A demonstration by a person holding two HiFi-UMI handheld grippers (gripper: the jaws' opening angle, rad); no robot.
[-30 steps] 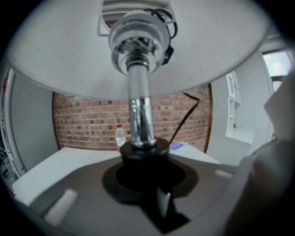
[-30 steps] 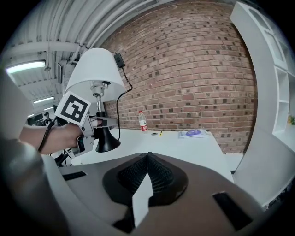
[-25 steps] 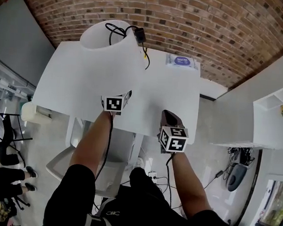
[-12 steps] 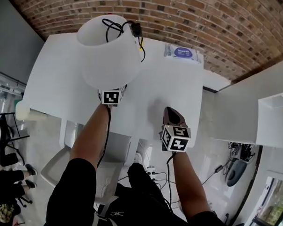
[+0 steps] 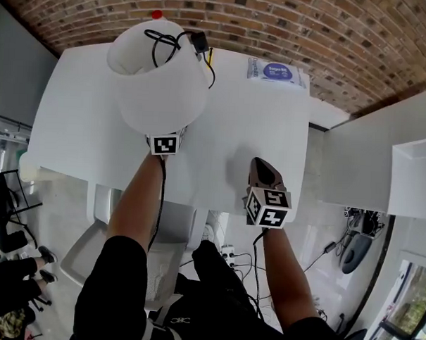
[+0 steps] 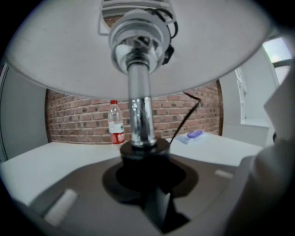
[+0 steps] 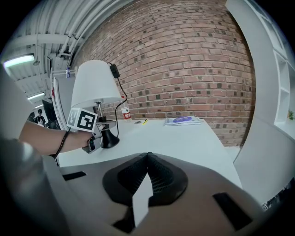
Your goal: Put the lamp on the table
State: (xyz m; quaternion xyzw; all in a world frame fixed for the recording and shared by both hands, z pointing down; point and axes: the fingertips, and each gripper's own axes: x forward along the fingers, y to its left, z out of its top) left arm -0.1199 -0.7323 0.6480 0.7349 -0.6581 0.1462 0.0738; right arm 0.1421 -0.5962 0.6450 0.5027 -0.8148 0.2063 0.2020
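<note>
Here, the left gripper point(image 6: 146, 177) is clamped on the black collar at the foot of the lamp point(image 5: 157, 79), holding it upright over the middle of the desk point(image 5: 257, 125). Its base sits low, but contact cannot be made out. The right gripper point(image 7: 147, 156) is closed and empty, near the desk's front edge on the right. A bottle point(image 6: 115, 122) and a blue packet point(image 5: 276, 72) lie at the far edge.
</note>
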